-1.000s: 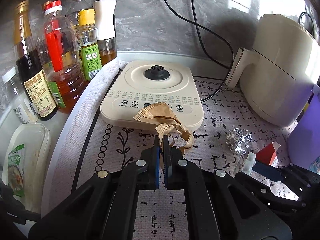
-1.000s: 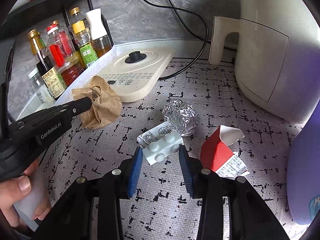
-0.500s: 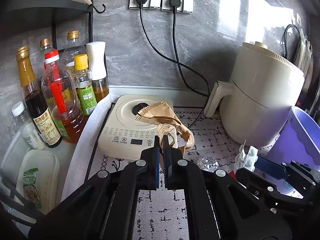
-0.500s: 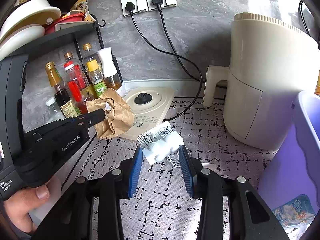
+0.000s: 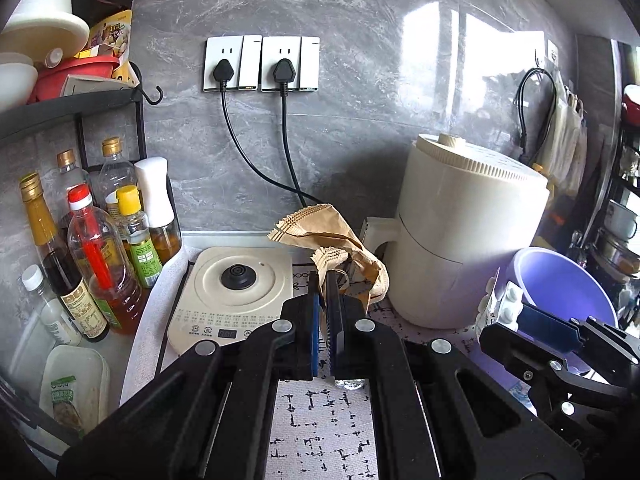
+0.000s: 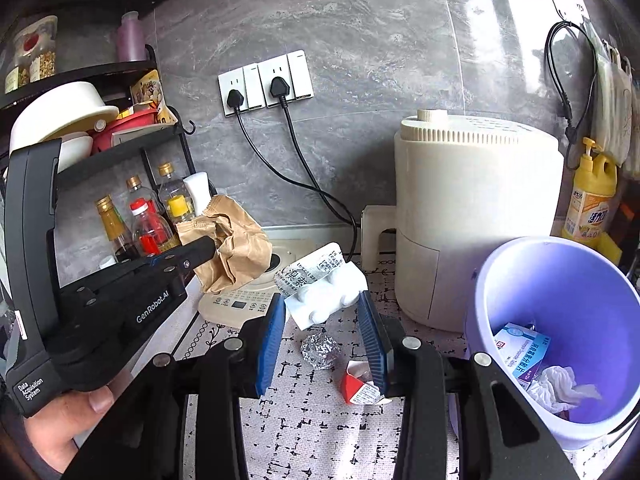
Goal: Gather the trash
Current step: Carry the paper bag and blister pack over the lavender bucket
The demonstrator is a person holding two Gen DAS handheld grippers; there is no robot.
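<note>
Paper first: our left gripper (image 5: 323, 280) is clenched on a crumpled brown paper bag (image 5: 336, 240) with pinked edges, lifted above the cream induction cooker (image 5: 236, 292). Our right gripper (image 6: 322, 312) clamps a white blister pack (image 6: 324, 292), bumpy plastic over what looks like printed foil, raised off the patterned mat (image 6: 320, 420). Below lie a crinkled foil ball (image 6: 320, 350) and a red-and-white carton (image 6: 360, 386). The lilac bin (image 6: 500, 280) stands at right, holding tissue and a box.
</note>
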